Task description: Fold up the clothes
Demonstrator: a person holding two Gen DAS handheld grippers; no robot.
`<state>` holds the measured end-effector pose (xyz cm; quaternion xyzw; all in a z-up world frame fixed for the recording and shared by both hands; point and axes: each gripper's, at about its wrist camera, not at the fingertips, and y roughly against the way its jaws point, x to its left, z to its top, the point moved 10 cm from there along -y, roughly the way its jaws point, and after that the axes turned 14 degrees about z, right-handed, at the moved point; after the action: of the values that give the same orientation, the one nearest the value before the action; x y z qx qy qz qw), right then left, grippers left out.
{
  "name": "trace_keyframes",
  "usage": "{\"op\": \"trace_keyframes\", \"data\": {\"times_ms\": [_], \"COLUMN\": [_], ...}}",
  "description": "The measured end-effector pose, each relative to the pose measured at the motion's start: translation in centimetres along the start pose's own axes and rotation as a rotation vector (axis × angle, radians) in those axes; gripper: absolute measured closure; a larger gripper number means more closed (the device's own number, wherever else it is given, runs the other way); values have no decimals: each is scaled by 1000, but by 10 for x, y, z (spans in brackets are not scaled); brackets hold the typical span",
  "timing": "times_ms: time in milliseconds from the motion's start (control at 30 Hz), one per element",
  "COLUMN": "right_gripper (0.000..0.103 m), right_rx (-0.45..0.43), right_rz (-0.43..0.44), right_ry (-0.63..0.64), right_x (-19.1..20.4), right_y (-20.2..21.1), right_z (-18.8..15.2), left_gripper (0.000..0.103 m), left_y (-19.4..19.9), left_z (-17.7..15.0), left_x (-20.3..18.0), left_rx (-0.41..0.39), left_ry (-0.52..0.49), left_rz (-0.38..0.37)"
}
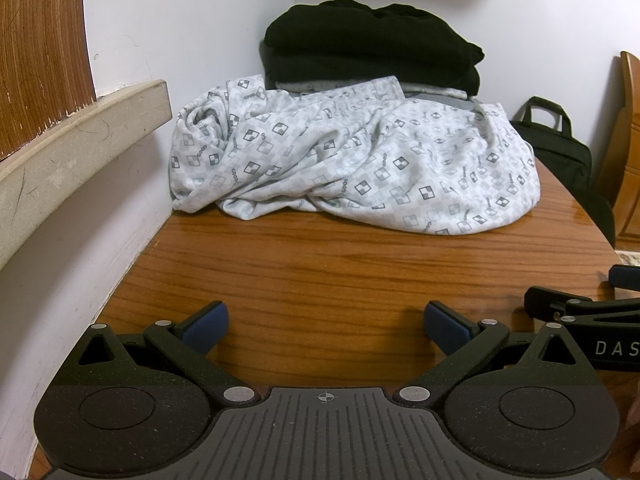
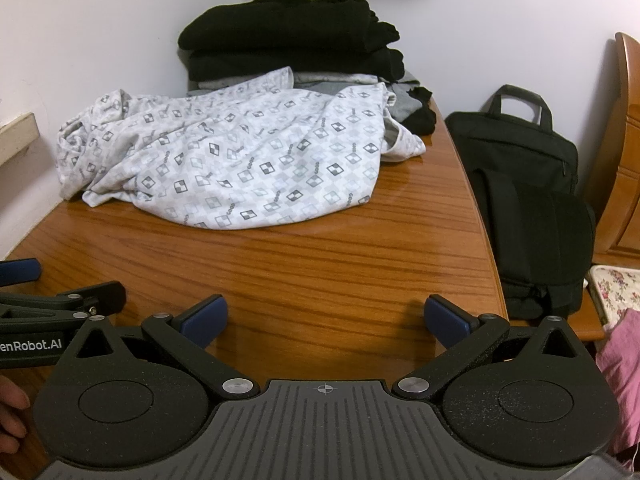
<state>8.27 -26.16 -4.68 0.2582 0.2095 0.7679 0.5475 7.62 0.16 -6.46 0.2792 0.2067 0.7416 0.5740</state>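
Observation:
A crumpled white garment with a grey checkered print (image 1: 352, 164) (image 2: 236, 160) lies in a heap at the far side of the wooden table (image 1: 320, 272) (image 2: 320, 272). Behind it in the corner stands a stack of folded black and grey clothes (image 1: 368, 48) (image 2: 292, 40). My left gripper (image 1: 326, 326) hovers open over bare wood near the table's front, well short of the garment. My right gripper (image 2: 326, 322) is open too, beside it at the same distance. Each gripper shows at the edge of the other's view, nothing held.
A white wall and a beige ledge (image 1: 80, 128) border the table on the left. A black bag (image 2: 528, 184) (image 1: 560, 148) stands off the table's right edge, with wooden furniture (image 2: 624, 152) behind it. Floral fabric (image 2: 616, 288) and pink cloth (image 2: 620, 368) lie at the lower right.

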Motion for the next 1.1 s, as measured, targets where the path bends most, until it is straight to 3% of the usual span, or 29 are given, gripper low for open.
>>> {"op": "trace_keyframes", "data": {"times_ms": [733,800,1000,1100], "right_gripper": [0,0,1,1], "right_rx": [-1,13,120,102], "right_rz": [1,52,322,454], "right_ry": [1,36,173,188], "right_x": [6,10,21,18], "right_y": [0,-1,-6,3], "right_z": [-1,-2,8,26], "left_gripper": [0,0,0,0], "left_y": [0,-2,10,20], "left_z": [1,2,11,22], "left_x": [1,2,5,5], "left_rx": [0,-1,-45,-80], "left_ry": [1,2,36,56], "left_rz": [1,3,18,15]}}
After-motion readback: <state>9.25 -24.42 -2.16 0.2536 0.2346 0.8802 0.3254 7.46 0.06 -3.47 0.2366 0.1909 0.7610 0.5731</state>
